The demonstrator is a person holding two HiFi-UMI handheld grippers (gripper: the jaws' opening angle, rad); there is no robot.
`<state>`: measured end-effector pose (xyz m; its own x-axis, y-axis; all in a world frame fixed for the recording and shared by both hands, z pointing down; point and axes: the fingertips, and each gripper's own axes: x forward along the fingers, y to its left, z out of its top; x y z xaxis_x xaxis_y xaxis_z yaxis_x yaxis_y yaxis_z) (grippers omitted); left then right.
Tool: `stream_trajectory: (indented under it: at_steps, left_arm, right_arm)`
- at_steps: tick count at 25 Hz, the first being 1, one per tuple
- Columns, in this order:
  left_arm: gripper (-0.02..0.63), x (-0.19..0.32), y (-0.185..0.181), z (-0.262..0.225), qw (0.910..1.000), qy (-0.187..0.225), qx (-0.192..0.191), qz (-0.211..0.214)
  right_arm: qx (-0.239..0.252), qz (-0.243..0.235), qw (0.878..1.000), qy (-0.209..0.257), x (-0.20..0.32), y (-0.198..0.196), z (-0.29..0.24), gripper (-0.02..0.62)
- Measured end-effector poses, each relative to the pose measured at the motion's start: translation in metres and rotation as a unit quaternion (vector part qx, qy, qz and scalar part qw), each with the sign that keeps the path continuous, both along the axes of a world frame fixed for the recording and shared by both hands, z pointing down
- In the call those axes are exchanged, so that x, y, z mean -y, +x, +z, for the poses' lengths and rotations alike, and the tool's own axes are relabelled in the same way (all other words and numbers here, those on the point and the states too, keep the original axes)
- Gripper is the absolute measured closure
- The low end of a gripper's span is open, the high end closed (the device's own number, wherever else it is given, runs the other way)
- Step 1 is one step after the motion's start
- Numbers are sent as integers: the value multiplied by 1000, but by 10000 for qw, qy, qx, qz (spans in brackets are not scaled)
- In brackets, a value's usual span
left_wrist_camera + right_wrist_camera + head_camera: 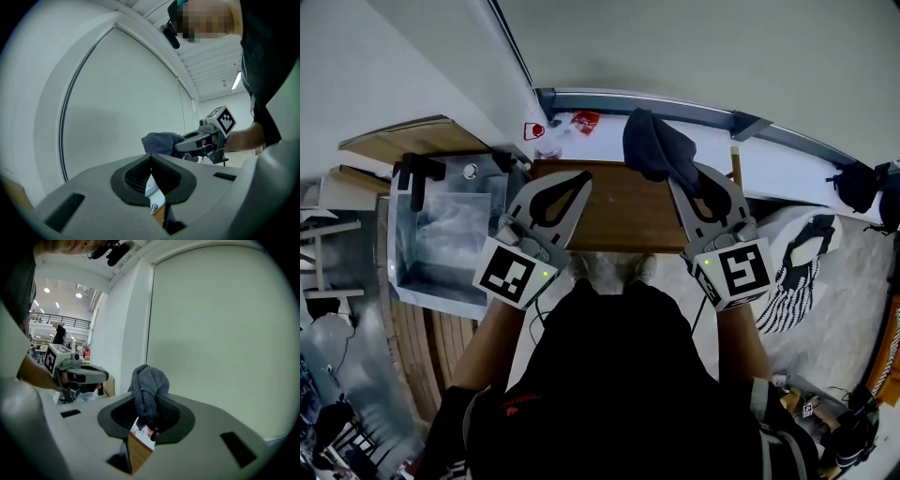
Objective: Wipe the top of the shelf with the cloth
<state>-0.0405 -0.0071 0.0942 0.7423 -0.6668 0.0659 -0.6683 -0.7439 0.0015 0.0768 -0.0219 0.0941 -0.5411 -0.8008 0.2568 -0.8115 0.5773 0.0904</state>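
Between the right gripper's [146,420] fingers [174,420], cloth [150,383]

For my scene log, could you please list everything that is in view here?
shelf top: one, brown wood, straight ahead below both grippers
cloth: one, dark blue-grey, bunched, held over the shelf top's far edge
ledge: one, white, behind the shelf top along the wall
small packets: at least two, red and white, on the ledge's left end
plastic box: one, clear, left of the shelf top
striped item: one, black and white, low at the right; kind unclear
left gripper: one, grey, jaws together, empty
right gripper: one, grey, shut on the cloth
person's top: one, black, bottom centre
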Motion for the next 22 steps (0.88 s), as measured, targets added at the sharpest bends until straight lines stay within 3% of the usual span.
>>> stream_trajectory:
  at_steps: [22]
  left_arm:
    - [588,-5,-14,8,9999,-77,-88,-68]
  right_arm:
    - [-52,90,9999,-77,-5,-9,7,509]
